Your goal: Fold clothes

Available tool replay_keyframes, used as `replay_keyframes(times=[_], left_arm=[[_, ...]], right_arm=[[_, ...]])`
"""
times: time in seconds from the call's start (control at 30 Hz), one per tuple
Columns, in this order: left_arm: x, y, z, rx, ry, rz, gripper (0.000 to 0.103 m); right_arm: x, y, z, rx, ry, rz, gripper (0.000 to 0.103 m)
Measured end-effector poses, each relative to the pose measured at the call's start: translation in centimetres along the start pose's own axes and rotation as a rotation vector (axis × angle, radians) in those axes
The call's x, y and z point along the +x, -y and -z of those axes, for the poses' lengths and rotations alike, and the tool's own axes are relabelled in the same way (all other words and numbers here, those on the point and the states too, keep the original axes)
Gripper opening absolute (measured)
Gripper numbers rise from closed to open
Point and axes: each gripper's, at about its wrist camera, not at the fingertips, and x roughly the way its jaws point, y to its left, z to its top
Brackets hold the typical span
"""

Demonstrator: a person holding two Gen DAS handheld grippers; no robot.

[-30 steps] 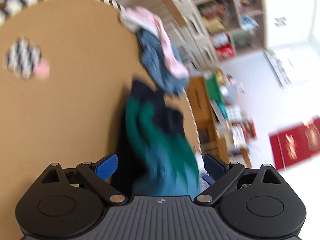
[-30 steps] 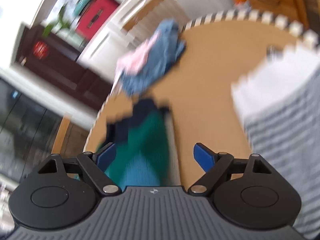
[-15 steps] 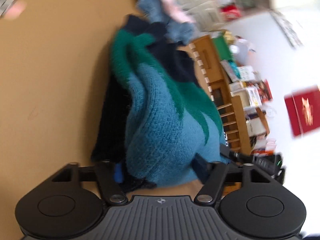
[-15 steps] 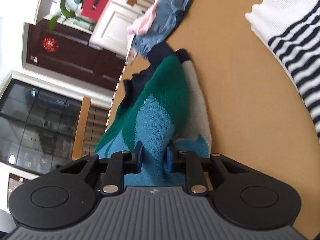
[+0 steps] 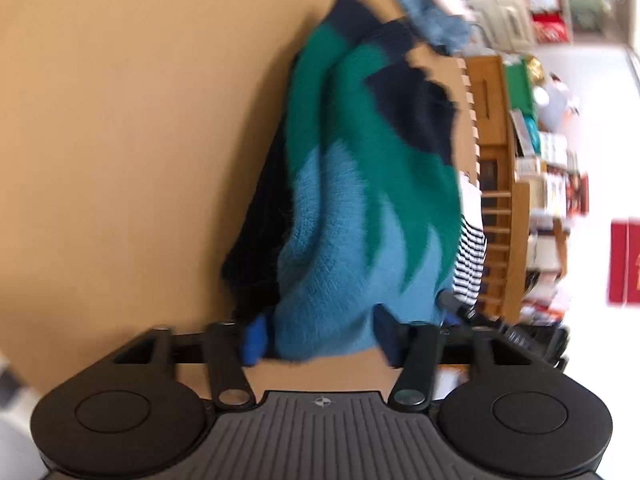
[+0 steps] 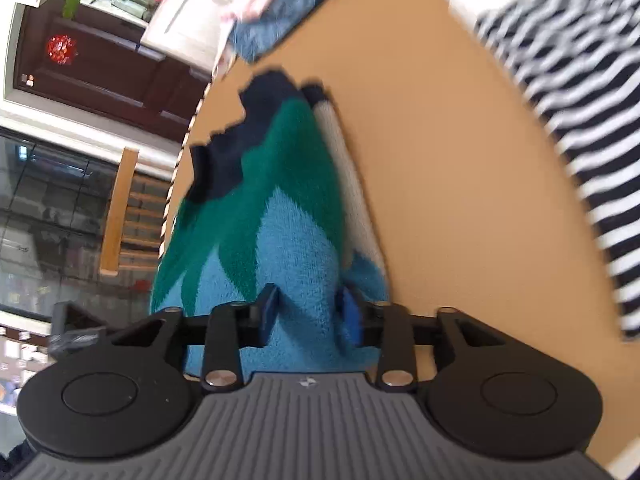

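A knit sweater (image 5: 360,208) in light blue, green and navy lies bunched on the tan table (image 5: 120,140). My left gripper (image 5: 320,336) is shut on its light blue hem. In the right wrist view the same sweater (image 6: 280,208) runs away from me, and my right gripper (image 6: 308,312) is shut on its light blue edge. The other gripper's black body shows at the right of the left wrist view (image 5: 520,336).
A black-and-white striped garment (image 6: 568,100) lies on the table to the right. A heap of blue and pink clothes (image 6: 280,12) sits at the far table edge. Wooden shelves (image 5: 500,200) and a dark door (image 6: 100,64) stand beyond the table.
Both grippers went from open above the sweater to closed on its light blue edge. The sweater is now pulled up and bunched between them.
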Motion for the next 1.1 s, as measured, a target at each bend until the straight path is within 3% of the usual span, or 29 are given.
replay_keyframes(times=[0.03,0.13,0.2,0.23,0.3,0.33,0.37,0.4,0.43,0.47,0.5,0.57,0.6,0.63,0.67,0.7,0.73,0.8,0.83,0.87,0.93,0.97,1.03,1.07,1.1], left_arm=[[-1.6,0.5,0.2,0.038,0.031,0.005,0.075],[-5.4,1.9,0.7,0.11,0.19,0.022,0.075],[-5.6,3.5,0.5,0.156,0.29,0.097,0.073],[-5.0,4.5,0.5,0.172,0.312,0.149,0.07],[-2.1,5.3,0.5,0.253,0.282,0.138,0.065],[-0.6,5.7,0.5,0.293,0.267,0.13,0.061],[1.4,5.5,0.6,0.33,0.261,0.032,0.057],[3.3,4.8,0.7,0.344,0.258,-0.072,0.042],[4.4,3.4,0.8,0.344,0.275,-0.138,0.007],[4.4,1.7,1.4,0.328,0.342,-0.12,0.006],[4.2,0.4,1.6,0.258,0.346,-0.061,0.006],[3.1,-0.4,1.3,0.166,0.315,-0.037,0.003],[2.5,0.7,1.2,0.165,0.309,-0.039,0.012],[1.5,1.3,1.0,0.18,0.322,-0.015,0.04],[0.7,2.2,0.7,0.206,0.36,0.019,0.053],[0.7,3.3,0.4,0.238,0.407,0.044,0.068],[0.8,4.3,-0.4,0.278,0.441,0.051,0.072],[2.7,6.4,-3.1,0.334,0.45,0.022,0.072],[4.0,6.9,-4.4,0.329,0.451,-0.029,0.07],[5.3,7.4,-5.8,0.323,0.452,-0.081,0.066],[6.5,7.5,-7.8,0.29,0.482,-0.152,0.046],[6.5,7.1,-8.4,0.264,0.511,-0.172,0.046],[6.4,6.4,-9.3,0.234,0.549,-0.219,0.046],[6.5,6.1,-9.5,0.253,0.552,-0.268,0.045],[6.0,5.7,-9.4,0.275,0.558,-0.312,0.04]], right_arm=[[-0.9,-0.4,0.0,-0.004,0.032,0.0,0.04],[-2.8,-1.6,0.0,-0.015,0.128,-0.05,0.04],[-2.0,-3.5,0.2,-0.092,0.158,-0.097,0.039],[-1.3,-4.7,0.3,-0.139,0.172,-0.111,0.036],[1.2,-6.9,0.4,-0.274,0.166,-0.097,0.034],[2.7,-7.5,0.4,-0.354,0.152,-0.048,0.029],[4.3,-7.7,0.7,-0.435,0.13,0.043,0.025],[5.9,-7.4,0.9,-0.479,0.092,0.126,0.021],[6.4,-7.2,1.1,-0.494,0.092,0.142,0.01],[7.0,-6.9,1.3,-0.508,0.091,0.158,0.008],[7.5,-6.7,1.5,-0.523,0.091,0.174,0.008],[7.6,-7.3,1.1,-0.537,0.08,0.187,0.014],[7.2,-8.2,0.6,-0.535,0.07,0.184,0.017],[6.2,-8.8,-0.2,-0.521,0.116,0.136,0.022],[5.4,-9.9,-1.2,-0.529,0.187,0.102,0.032],[5.6,-10.7,-2.1,-0.564,0.23,0.124,0.038],[5.8,-11.4,-3.1,-0.598,0.271,0.148,0.041],[9.1,-11.9,-5.4,-0.62,0.241,0.23,0.039],[10.8,-12.1,-6.5,-0.631,0.227,0.271,0.037],[12.4,-12.3,-7.6,-0.641,0.212,0.312,0.036],[15.2,-12.1,-8.8,-0.67,0.188,0.42,0.037],[16.4,-11.8,-9.2,-0.672,0.171,0.454,0.039],[17.9,-11.2,-9.9,-0.64,0.143,0.442,0.035],[18.1,-10.8,-10.1,-0.619,0.146,0.431,0.023],[18.1,-10.6,-10.5,-0.584,0.16,0.412,0.019]])
